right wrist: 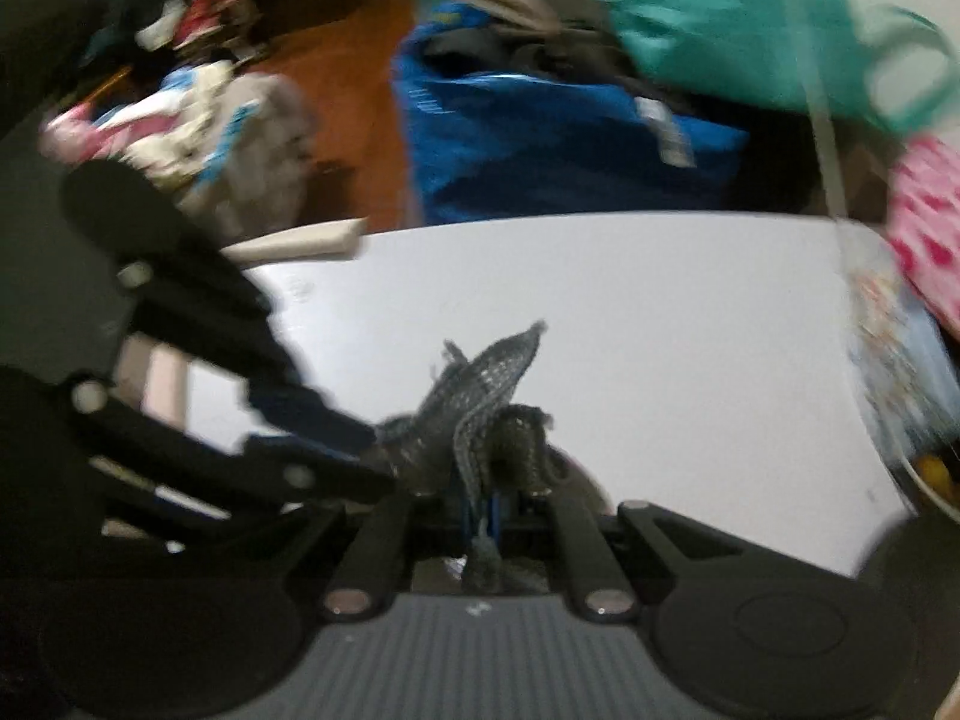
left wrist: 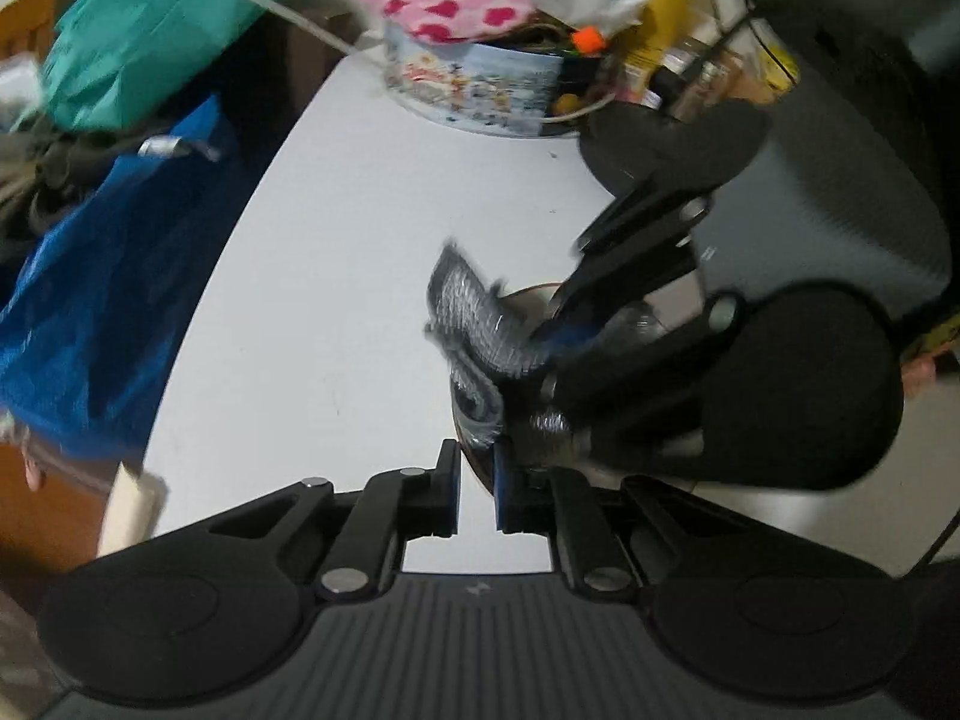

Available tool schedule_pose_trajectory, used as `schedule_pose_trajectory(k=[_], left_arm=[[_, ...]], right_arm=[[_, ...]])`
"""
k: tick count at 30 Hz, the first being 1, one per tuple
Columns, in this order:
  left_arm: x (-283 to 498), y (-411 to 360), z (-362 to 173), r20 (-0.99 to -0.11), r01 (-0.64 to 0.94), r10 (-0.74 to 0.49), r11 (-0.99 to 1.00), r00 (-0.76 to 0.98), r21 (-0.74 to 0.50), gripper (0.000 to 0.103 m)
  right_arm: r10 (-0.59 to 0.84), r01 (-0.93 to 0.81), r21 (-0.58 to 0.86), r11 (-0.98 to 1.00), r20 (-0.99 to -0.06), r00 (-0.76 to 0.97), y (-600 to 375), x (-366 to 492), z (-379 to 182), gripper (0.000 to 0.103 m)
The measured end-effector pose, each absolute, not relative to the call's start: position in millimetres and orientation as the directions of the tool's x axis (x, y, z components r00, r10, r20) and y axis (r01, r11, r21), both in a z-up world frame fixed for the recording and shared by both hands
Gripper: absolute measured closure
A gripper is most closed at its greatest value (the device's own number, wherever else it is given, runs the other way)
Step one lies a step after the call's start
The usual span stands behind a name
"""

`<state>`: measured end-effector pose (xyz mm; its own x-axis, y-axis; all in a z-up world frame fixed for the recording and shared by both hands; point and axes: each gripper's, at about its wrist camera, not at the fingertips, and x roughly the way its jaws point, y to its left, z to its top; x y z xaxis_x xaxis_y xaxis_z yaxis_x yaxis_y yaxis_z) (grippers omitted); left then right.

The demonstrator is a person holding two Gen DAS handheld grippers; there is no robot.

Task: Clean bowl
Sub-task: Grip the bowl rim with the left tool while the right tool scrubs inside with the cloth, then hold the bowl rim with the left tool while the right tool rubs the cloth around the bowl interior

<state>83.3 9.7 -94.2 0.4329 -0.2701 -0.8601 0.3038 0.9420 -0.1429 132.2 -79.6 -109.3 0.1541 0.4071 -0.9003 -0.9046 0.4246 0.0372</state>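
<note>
On the white table point(left wrist: 312, 276), near its edge, we find the bowl point(left wrist: 480, 468), mostly hidden behind the two grippers. From the left wrist view we see the left gripper point(left wrist: 476, 495) with its blue-padded jaws drawn close on the bowl's rim, one pad on either side of the thin wall. The bowl thus lies directly ahead of and between these fingertips. We see the right gripper point(left wrist: 549, 354) come in from the right of that view, angled steeply downward over the bowl's interior. From the right wrist view we see the right gripper's point(right wrist: 480, 519) jaws clamped together on a grey mesh scrubbing cloth point(right wrist: 480, 414), which bunches up above the fingertips and drapes forward. The left gripper point(right wrist: 366, 450) reaches in from the left of that view, its tip just beside the cloth. Motion blur hides whether the cloth touches the bowl's surface. A printed round tin point(left wrist: 480, 93) stands farther back on the table, well apart.
</note>
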Motion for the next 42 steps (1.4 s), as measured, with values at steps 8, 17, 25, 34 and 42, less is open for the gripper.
schedule_pose_trajectory(k=[8, 17, 25, 34, 42], left_arm=[[87.7, 0.4, -97.2, -0.866, 0.373, -0.244, 0.925, 0.436, -0.073, 0.096], [86.1, -2.1, -101.2, -0.867, 0.371, -0.244, 0.926, 0.434, -0.075, 0.095], [84.6, 2.4, -101.2, -0.863, 0.403, -0.261, 0.912, 0.432, -0.074, 0.093], [79.9, 1.6, -102.2, -0.86, 0.442, -0.288, 0.893, 0.421, -0.083, 0.093], [77.8, -8.8, -109.2, -0.875, 0.436, -0.26, 0.898, 0.408, -0.063, 0.094]], right_arm=[[0.3, -0.981, 0.119, 0.15, -0.951, -0.07, -87.1, 127.9, -125.2, 0.097], [0.291, -0.883, 0.021, 0.469, -0.947, 0.132, -107.6, 141.6, -107.9, 0.096], [0.404, -0.83, 0.075, 0.553, -0.895, 0.188, -95.6, 137.8, -114.7, 0.096], [0.382, -0.947, 0.119, 0.298, -0.924, 0.004, -86.4, 132.4, -130.3, 0.096], [0.25, -0.972, 0.139, 0.189, -0.964, -0.089, -75.7, 110.9, -137.1, 0.096]])
